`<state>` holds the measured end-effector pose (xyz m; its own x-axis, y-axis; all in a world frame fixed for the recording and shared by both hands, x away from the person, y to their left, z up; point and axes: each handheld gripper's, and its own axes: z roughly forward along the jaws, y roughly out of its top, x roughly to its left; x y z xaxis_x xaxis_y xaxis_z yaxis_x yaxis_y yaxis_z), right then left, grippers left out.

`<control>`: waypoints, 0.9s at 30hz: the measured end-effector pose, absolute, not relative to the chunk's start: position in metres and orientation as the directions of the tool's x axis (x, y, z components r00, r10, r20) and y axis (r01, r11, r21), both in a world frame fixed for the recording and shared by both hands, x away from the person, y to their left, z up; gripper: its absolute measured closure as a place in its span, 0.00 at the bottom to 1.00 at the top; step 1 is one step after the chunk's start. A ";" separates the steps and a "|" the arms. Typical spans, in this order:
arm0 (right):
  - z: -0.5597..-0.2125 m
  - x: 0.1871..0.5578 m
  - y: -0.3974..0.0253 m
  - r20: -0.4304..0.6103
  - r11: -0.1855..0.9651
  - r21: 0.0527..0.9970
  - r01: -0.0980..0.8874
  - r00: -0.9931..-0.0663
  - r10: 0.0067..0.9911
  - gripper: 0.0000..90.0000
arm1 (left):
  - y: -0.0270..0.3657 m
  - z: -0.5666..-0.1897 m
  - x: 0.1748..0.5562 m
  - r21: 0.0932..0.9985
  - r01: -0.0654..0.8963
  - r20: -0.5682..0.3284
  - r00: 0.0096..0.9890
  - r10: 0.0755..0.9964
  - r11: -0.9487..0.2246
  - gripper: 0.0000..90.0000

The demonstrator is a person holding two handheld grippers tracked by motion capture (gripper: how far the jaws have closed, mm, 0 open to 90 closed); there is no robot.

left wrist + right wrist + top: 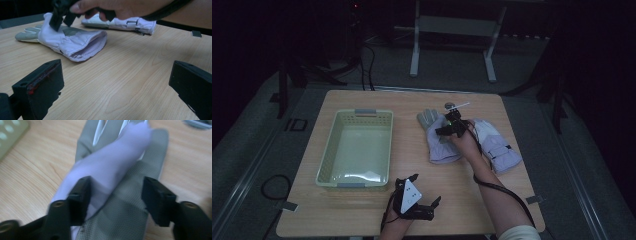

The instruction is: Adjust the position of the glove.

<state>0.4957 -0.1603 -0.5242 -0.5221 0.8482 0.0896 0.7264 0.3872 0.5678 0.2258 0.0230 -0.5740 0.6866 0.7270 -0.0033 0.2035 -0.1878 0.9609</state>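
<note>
Two pale lilac winter gloves lie on the wooden table (362, 210). The nearer glove (439, 147) (75, 42) has a grey palm and its cuff opening faces my left gripper. My right gripper (445, 131) (116, 195) stands open over this glove (120, 160), one jaw on each side of a raised lilac fold above the grey palm. From the left gripper view the right gripper (61, 21) has its tips down on the glove's back. The second glove (499, 147) (125, 23) lies to the right behind the hand. My left gripper (427, 189) (115, 82) is open near the front edge, holding nothing.
A pale green plastic basket (362, 114) (10, 132) stands empty on the table's left half. A small dark object with a white stick (454, 105) lies beyond the gloves near the far edge. Bare wood lies between the left gripper and the gloves.
</note>
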 end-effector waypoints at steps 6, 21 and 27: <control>-0.535 0.497 -0.160 0.118 0.384 0.551 0.741 -0.525 0.843 0.65 | 0.023 -0.574 0.226 0.960 0.208 -0.008 0.686 0.728 -0.185 0.00; -0.513 0.484 -0.165 0.199 0.283 0.590 0.756 -0.476 0.857 0.95 | 0.024 -0.574 0.227 0.960 0.214 -0.016 0.686 0.728 -0.180 0.00; -0.478 0.464 -0.177 0.214 0.232 0.639 0.733 -0.459 0.862 0.95 | 0.025 -0.574 0.227 0.959 0.219 -0.018 0.678 0.735 -0.178 0.00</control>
